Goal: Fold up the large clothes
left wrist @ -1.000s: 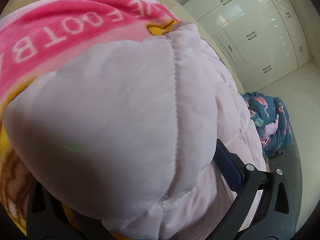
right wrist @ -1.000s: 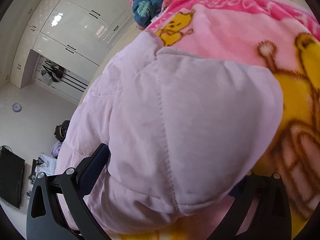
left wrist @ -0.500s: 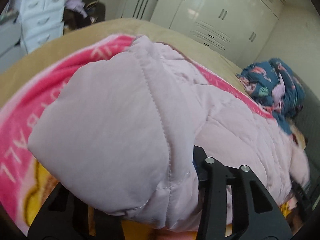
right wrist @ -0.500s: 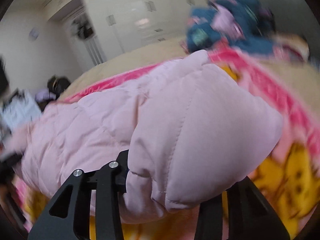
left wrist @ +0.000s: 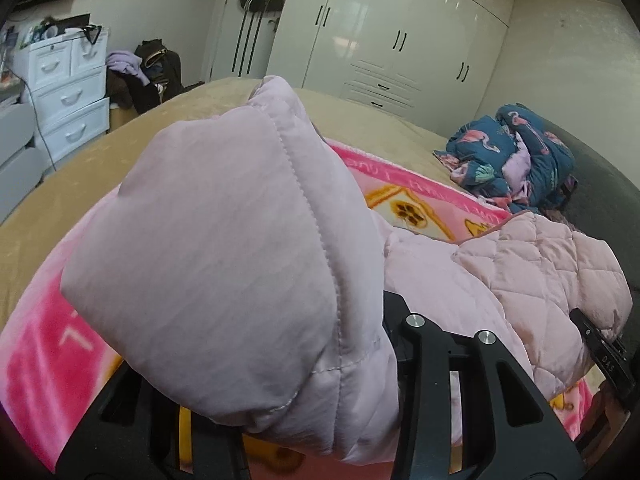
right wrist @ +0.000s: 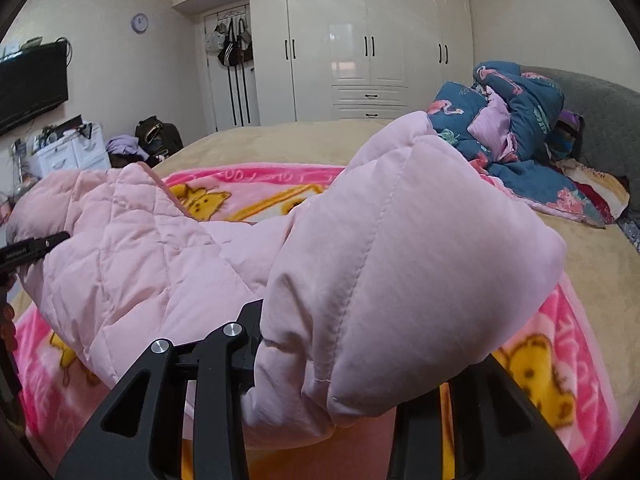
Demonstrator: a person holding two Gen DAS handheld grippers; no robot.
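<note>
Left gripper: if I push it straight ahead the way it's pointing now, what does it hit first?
The pink jacket it is already clamped on by the left gripper; beyond that, probably the pink cartoon blanket, though depth is unclear.

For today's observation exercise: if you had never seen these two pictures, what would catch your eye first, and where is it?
The pale pink quilted jacket fills the foreground, a bunched end clamped in the left gripper and another in the right gripper. Beneath it on the bed lies a bright pink cartoon blanket. Towards the bed's head sits a crumpled dark blue flamingo-print quilt.
</note>
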